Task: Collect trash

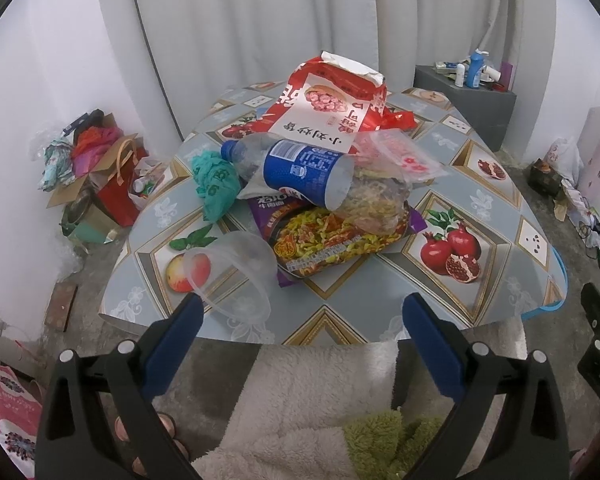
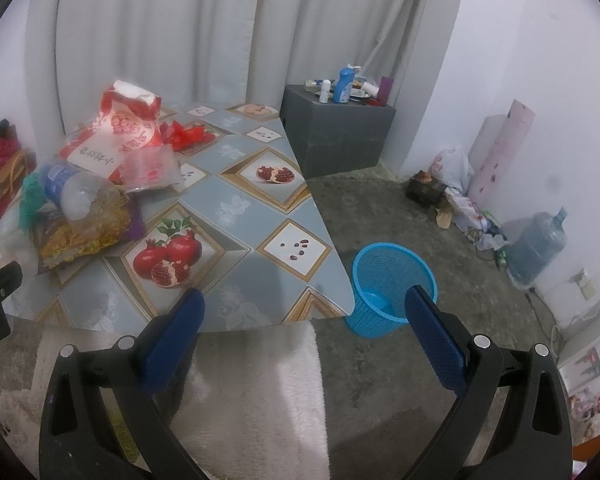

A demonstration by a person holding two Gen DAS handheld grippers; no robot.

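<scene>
Both tools are hanging just short of the near edge of the bench (image 1: 380, 304), a round one under a grey fruit-printed cloth: the left tool (image 1: 300, 312) is spread wide with nothing between its blue pads, and the right tool (image 2: 306, 308) is gaping just as empty. The trash is lying heaped on the left half of the bench, and all of it is looking light. Nearest the left tool, a clear plastic cup (image 1: 236, 276) is lying on its side with its mouth toward the near edge; it is thin and likely to buckle, so pinching one wall at the rim is looking safer than squeezing across the body. Behind it, a crushed clear plastic bottle with a blue label (image 1: 296, 168) is resting atop the pile (smooth, probably slippery, best taken at the neck near the blue cap). A flat yellow and purple noodle packet (image 1: 328, 236) and a crumpled teal plastic bag (image 1: 216, 184) are soft and should take a pinch anywhere, while the tall red and white paper bag (image 1: 332, 100) at the far side may fold. The blue mesh plastic wastebasket (image 2: 392, 288) is standing on the floor just right of the bench, seemingly empty.
</scene>
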